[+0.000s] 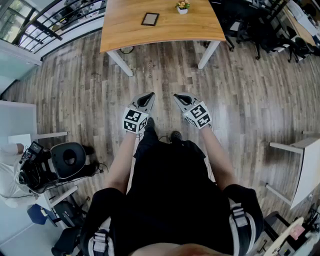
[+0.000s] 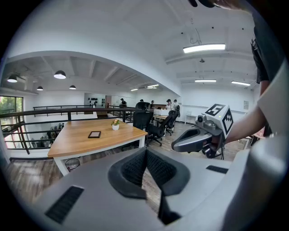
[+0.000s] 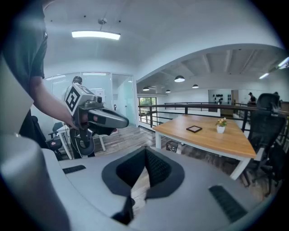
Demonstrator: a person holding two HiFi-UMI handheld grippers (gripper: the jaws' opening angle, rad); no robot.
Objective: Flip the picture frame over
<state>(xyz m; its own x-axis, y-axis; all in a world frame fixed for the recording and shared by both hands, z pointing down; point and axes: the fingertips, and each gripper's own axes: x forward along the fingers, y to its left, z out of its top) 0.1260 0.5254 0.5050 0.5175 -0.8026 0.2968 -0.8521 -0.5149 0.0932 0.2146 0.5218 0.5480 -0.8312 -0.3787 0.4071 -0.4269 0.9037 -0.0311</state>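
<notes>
A small dark picture frame lies flat on the wooden table at the top of the head view. It also shows as the picture frame in the left gripper view and the picture frame in the right gripper view. Both grippers hang over the floor, well short of the table. My left gripper is shut and holds nothing. My right gripper is also shut and empty. In the gripper views the left gripper and right gripper show closed pads.
A small white pot with flowers stands on the table right of the frame. Black office chairs crowd the far right. A railing runs at the upper left. A black stool and gear sit to my left, a white table to my right.
</notes>
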